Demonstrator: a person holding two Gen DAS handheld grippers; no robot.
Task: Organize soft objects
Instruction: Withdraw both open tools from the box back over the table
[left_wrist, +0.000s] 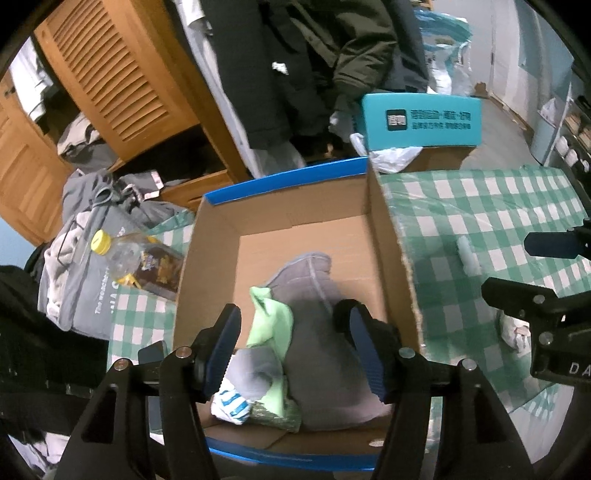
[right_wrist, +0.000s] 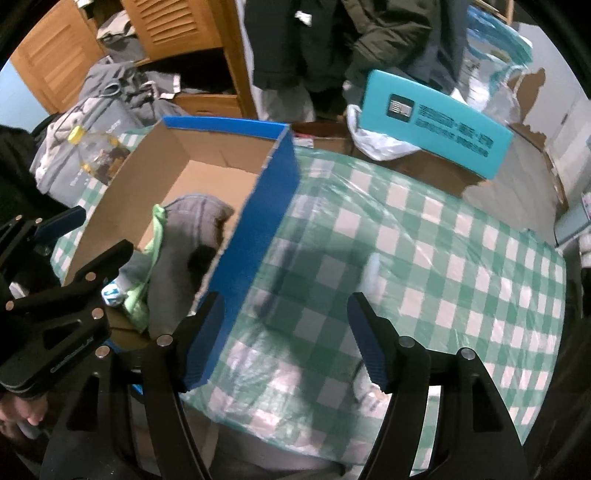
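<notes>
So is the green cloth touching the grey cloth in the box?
Touching. In the left wrist view the green cloth lies directly against the grey cloth inside the box, with no gap between them.

The desk is covered in a green-and-white check. The box is seen blue outside, plain brown inside. A grey cloth and a light green one are spotted, plus a yellow-capped bottle and a teal carton.
</notes>
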